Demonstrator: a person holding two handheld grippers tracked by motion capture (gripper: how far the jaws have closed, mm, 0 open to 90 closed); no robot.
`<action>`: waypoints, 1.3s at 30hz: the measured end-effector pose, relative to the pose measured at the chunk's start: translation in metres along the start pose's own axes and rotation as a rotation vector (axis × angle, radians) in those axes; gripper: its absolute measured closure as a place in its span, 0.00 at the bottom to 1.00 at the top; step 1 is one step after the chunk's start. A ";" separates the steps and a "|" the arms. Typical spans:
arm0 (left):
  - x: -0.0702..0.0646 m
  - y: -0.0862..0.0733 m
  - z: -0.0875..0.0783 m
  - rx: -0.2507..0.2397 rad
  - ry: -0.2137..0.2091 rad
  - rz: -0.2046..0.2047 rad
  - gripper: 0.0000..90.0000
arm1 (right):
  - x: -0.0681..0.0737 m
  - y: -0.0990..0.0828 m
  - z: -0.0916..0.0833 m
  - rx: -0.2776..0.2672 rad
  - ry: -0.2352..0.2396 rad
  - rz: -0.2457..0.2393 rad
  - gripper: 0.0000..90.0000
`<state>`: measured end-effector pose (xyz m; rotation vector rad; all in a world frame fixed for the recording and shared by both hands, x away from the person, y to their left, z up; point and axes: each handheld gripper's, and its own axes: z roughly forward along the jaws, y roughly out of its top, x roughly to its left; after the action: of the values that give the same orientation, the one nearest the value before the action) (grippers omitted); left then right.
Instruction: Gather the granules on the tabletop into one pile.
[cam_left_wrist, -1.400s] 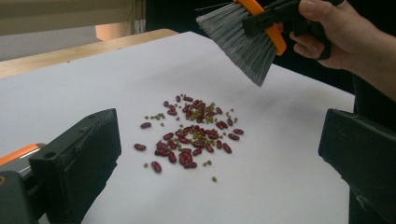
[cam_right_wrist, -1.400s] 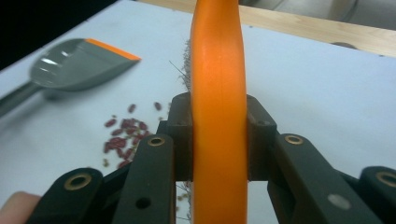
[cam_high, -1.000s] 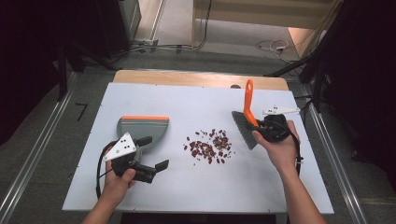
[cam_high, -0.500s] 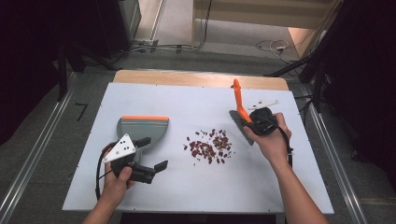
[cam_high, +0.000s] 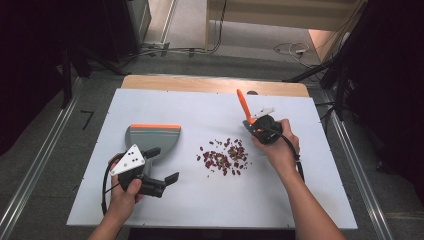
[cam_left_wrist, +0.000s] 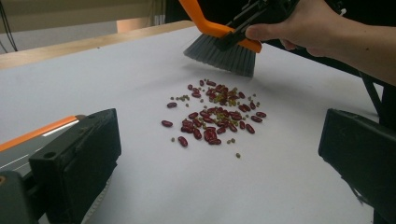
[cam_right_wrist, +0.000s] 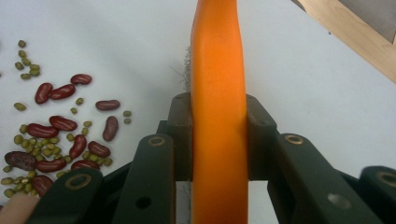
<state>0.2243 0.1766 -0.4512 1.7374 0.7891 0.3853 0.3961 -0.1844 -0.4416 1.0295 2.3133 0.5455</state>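
Note:
A heap of red and small green beans (cam_high: 224, 156) (cam_left_wrist: 212, 114) (cam_right_wrist: 56, 135) lies mid-table on the white sheet. My right gripper (cam_high: 260, 129) (cam_right_wrist: 218, 126) is shut on the orange handle of a brush (cam_high: 244, 107) (cam_right_wrist: 217, 56). Its grey bristles (cam_left_wrist: 223, 55) hang low just to the right of the heap, as the high view shows it. My left gripper (cam_high: 162, 165) (cam_left_wrist: 219, 163) rests near the front left, jaws open and pointing at the beans with nothing between them. A grey dustpan with an orange lip (cam_high: 152, 136) (cam_left_wrist: 32, 135) lies flat against its far jaw.
The white sheet (cam_high: 200, 110) covers the table, with a wooden strip (cam_high: 215, 84) along the far edge. A small white piece (cam_high: 266, 109) lies behind the right hand. Metal rails (cam_high: 30, 180) run along both sides, and cables lie on the floor beyond.
The right hand has carried the brush leftwards and lower, from the table's right side up to the edge of the bean heap. The left gripper and dustpan have stayed put.

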 end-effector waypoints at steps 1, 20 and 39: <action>0.000 0.000 0.000 0.000 -0.001 -0.002 0.00 | 0.003 0.001 0.000 0.005 0.003 -0.003 0.76; -0.002 0.000 0.003 0.008 -0.005 0.008 0.00 | 0.043 0.010 0.001 0.070 0.072 -0.099 0.77; -0.003 0.000 0.003 0.012 0.004 0.010 0.00 | 0.063 0.010 -0.009 0.077 0.133 -0.144 0.77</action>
<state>0.2239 0.1722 -0.4521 1.7525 0.7876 0.3917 0.3607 -0.1311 -0.4482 0.8764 2.5196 0.4840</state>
